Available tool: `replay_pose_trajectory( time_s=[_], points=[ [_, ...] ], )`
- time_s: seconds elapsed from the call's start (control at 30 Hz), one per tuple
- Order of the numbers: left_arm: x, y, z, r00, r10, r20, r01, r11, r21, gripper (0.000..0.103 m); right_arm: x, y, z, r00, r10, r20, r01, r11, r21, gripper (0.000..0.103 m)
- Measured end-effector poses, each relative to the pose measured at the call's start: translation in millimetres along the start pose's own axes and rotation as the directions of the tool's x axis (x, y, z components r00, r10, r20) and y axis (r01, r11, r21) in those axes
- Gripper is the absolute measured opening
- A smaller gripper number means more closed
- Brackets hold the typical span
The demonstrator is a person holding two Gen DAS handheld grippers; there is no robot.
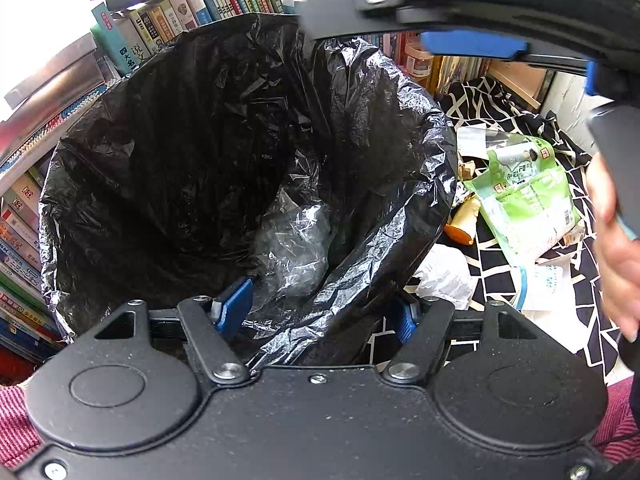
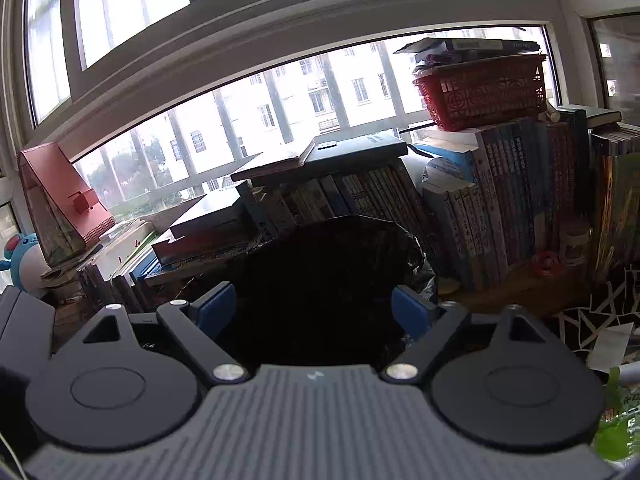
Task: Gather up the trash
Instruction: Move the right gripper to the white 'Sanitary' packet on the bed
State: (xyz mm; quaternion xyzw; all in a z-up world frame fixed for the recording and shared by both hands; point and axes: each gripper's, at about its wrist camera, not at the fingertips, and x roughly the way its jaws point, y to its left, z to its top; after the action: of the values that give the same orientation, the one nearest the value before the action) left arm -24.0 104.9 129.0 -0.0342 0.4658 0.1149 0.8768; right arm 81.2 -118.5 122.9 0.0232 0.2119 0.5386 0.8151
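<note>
Right now the left hand-held gripper (image 1: 320,312) pinches the near rim of a black bag (image 1: 192,152), its blue pads (image 1: 236,304) pressed on the plastic and holding the mouth wide. Inside, at the bottom, lies a crumpled clear wrapper (image 1: 296,240).

Above the bag's far rim hangs the right hand-held gripper (image 1: 480,46), its blue pad showing under the black frame; a hand (image 1: 616,240) grips its handle at the right edge. In the right wrist view its jaws are spread wide around nothing, with only the dark mouth of the bag (image 2: 320,280) seen between the pads (image 2: 412,312).

To the right of the bag, more trash lies on a black-and-white patterned cloth (image 1: 500,96): a green-and-white packet (image 1: 524,196), a crumpled white paper (image 1: 444,276) just beside the bag's rim, an orange-tipped piece (image 1: 464,220) next to the packet, and a pale blue-printed wrapper (image 1: 540,284) below the packet.

Behind the bag stand rows of books (image 2: 492,208), some stacked flat. A red basket (image 2: 484,92) sits on top of the books to the right, against a window (image 2: 280,120). A blue plush toy (image 2: 18,256) shows at the far left edge.
</note>
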Motion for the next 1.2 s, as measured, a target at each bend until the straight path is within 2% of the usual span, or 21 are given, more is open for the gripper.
replay_pose_trajectory(
  time_s=[0.17, 0.4, 0.67, 0.77, 0.83, 0.87, 0.93, 0.97, 1.03, 1.07, 1.13, 1.2],
  points=[
    [0, 0, 0, 1.0, 0.002, -0.001, -0.002, 1.0, 0.0, 0.068, -12, -11, 4, 0.996, -0.091, -0.007, 0.091, 0.996, 0.014, 0.095],
    [0, 0, 0, 1.0, 0.0, -0.002, 0.0, 1.0, -0.003, 0.068, -32, -34, 9, 0.97, -0.24, -0.047, 0.241, 0.97, 0.023, 0.098],
    [0, 0, 0, 1.0, 0.001, -0.001, -0.001, 1.0, -0.001, 0.068, -47, -68, -14, 0.905, -0.4, -0.146, 0.403, 0.915, -0.012, 0.1],
    [0, -1, -1, 1.0, 0.006, -0.002, -0.006, 1.0, -0.001, 0.069, -49, -96, -35, 0.877, -0.443, -0.186, 0.459, 0.887, 0.051, 0.102],
    [0, -2, -1, 1.0, 0.008, -0.002, -0.008, 1.0, -0.001, 0.069, -46, -123, -53, 0.84, -0.474, -0.262, 0.517, 0.847, 0.125, 0.101],
    [0, -3, -1, 1.0, 0.008, -0.002, -0.008, 1.0, -0.001, 0.069, -43, -136, -60, 0.812, -0.486, -0.324, 0.55, 0.823, 0.142, 0.1],
    [0, -2, -1, 1.0, 0.008, -0.002, -0.008, 1.0, -0.001, 0.069, -39, -160, -75, 0.74, -0.501, -0.448, 0.619, 0.768, 0.163, 0.099],
    [0, -2, -1, 1.0, 0.008, -0.002, -0.008, 1.0, -0.001, 0.07, -39, -169, -81, 0.717, -0.499, -0.487, 0.643, 0.743, 0.185, 0.099],
    [0, -2, -1, 1.0, 0.007, -0.002, -0.007, 1.0, -0.001, 0.07, -40, -182, -91, 0.688, -0.476, -0.549, 0.673, 0.702, 0.235, 0.098],
    [0, -2, -2, 1.0, 0.007, -0.001, -0.007, 1.0, -0.001, 0.07, -41, -186, -97, 0.682, -0.457, -0.571, 0.677, 0.691, 0.255, 0.098],
    [0, -3, -1, 1.0, 0.008, -0.002, -0.008, 1.0, -0.001, 0.07, -40, -187, -102, 0.669, -0.441, -0.598, 0.679, 0.69, 0.251, 0.098],
    [1, -3, -1, 1.0, 0.008, -0.002, -0.008, 1.0, 0.0, 0.07, -36, -182, -105, 0.646, -0.445, -0.621, 0.678, 0.708, 0.198, 0.099]
  ],
)
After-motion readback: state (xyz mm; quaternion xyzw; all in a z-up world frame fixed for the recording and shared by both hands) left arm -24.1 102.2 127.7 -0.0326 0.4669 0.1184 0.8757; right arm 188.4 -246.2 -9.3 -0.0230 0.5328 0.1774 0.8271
